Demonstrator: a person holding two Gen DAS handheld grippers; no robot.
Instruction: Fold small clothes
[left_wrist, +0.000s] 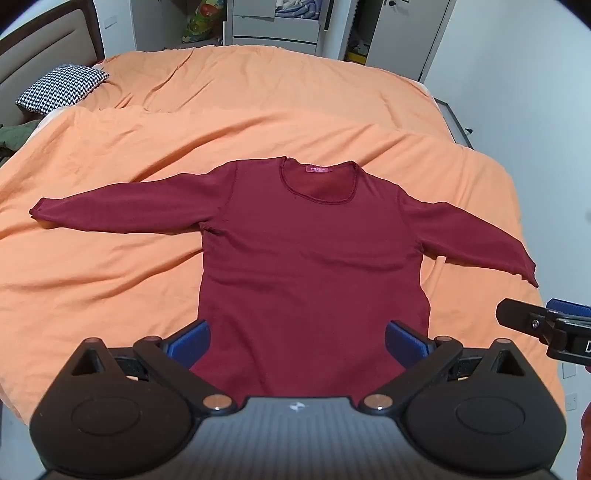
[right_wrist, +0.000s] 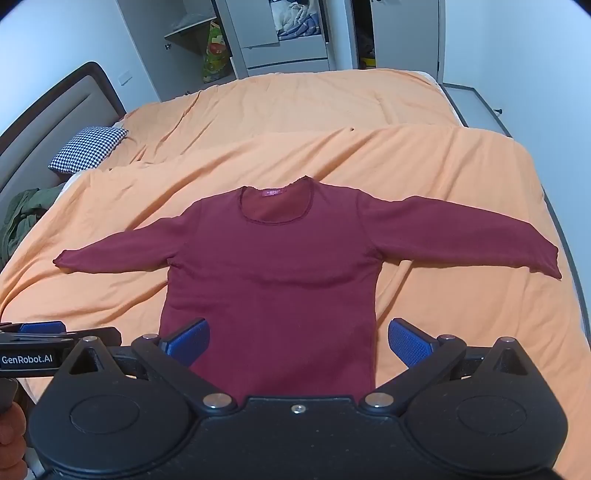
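A dark red long-sleeved shirt (left_wrist: 310, 258) lies flat and face up on the orange bedcover (left_wrist: 110, 266), both sleeves spread sideways, neckline with a pink label at the far end. My left gripper (left_wrist: 297, 343) hangs open above the shirt's hem, nothing between its blue pads. In the right wrist view the same shirt (right_wrist: 273, 273) is spread below my right gripper (right_wrist: 298, 341), which is open over the hem's right part and holds nothing. The right gripper (left_wrist: 546, 325) shows at the right edge of the left wrist view, and the left gripper (right_wrist: 40, 339) at the left edge of the right wrist view.
A black-and-white checked pillow (left_wrist: 61, 88) lies at the bed's far left by the headboard (left_wrist: 40, 48). Green cloth (right_wrist: 20, 221) is bunched at the left bed edge. Grey wardrobes (left_wrist: 280, 22) stand beyond the bed. A hand (right_wrist: 11, 435) holds the left gripper's handle.
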